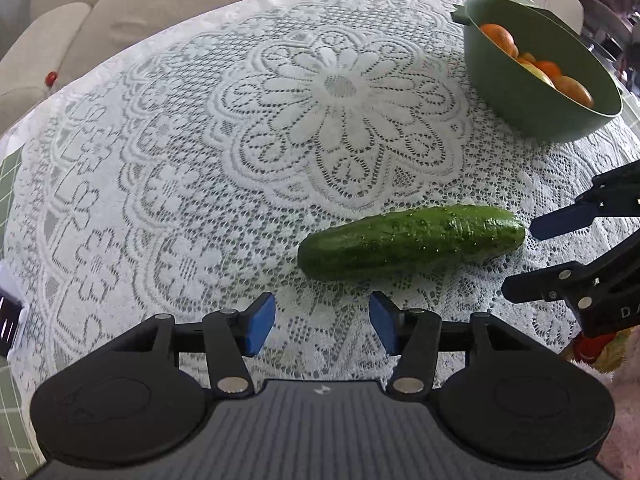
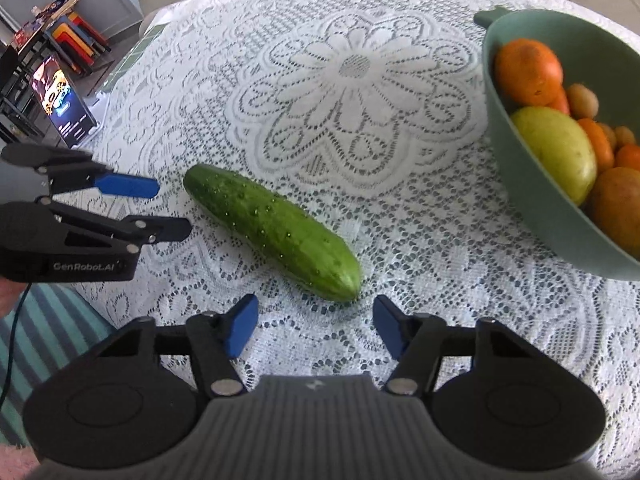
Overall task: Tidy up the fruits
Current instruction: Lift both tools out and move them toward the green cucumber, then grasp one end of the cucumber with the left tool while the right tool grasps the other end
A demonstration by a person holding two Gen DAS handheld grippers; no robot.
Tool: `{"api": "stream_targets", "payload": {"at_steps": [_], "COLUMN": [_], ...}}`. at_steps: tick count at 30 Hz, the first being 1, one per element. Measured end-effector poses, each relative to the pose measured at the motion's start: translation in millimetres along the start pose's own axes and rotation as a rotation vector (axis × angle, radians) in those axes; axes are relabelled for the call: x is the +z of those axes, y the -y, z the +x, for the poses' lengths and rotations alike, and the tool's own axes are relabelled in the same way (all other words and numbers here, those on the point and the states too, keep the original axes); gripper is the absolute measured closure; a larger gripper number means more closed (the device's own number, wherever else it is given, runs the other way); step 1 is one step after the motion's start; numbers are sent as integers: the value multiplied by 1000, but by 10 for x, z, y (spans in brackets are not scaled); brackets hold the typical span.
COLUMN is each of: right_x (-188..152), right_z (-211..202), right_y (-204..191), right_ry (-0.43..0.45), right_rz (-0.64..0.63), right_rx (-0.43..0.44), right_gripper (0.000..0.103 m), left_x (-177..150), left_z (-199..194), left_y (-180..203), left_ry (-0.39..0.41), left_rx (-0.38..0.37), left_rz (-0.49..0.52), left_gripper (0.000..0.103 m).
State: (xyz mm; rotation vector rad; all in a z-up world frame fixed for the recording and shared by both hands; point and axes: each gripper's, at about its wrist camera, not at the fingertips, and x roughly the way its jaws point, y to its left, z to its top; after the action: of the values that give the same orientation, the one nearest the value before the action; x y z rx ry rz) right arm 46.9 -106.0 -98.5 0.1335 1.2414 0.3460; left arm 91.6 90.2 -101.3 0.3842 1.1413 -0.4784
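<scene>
Right claw (image 2: 314,330) spread wide, empty, just short of the cucumber (image 2: 272,232), which lies loose on the lace-covered table (image 2: 360,80). Left claw (image 1: 322,330) also spread, empty, near it. Green bowl (image 2: 520,184) already holds oranges and other fruit; cucumber looks like the last item left. Only the right view shows the bowl's yellow-green fruit (image 2: 556,152) clearly.

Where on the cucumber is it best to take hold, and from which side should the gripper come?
Grip the cucumber near its middle, across the narrow width, probably coming from above. It lies flat on the lace tablecloth, long and rounded, so its tapered ends could slip. The right gripper is open with the near end just ahead; the left gripper is open too.
</scene>
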Motion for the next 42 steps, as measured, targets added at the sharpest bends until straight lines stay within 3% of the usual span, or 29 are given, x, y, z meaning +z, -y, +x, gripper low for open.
{"api": "stream_targets", "payload": {"at_steps": [9,13,21,25,36,42], "right_x": [40,59,62,61,70,86], "right_z": [86,96,99,103,107,98], "right_y": [13,29,29,31,25,61], "right_ry": [6,10,9,9,29,46], "right_rz": [-24,-31,-57,-61,-74,-67], "right_rx": [-2,4,7,10,-4,-19], "right_gripper": [60,60,60,60,59,66], "left_x": [97,109,157,181,234,248], "left_z": [104,111,156,201,297,279], "left_y": [-28,-48,116,147,192,168], "left_ry": [5,3,-38,-47,-66,-56], "left_rx": [-43,-65,-55,-46,-54,-62], "left_rz": [57,97,324,380,359,288], "left_gripper": [39,38,38,38,38,38]}}
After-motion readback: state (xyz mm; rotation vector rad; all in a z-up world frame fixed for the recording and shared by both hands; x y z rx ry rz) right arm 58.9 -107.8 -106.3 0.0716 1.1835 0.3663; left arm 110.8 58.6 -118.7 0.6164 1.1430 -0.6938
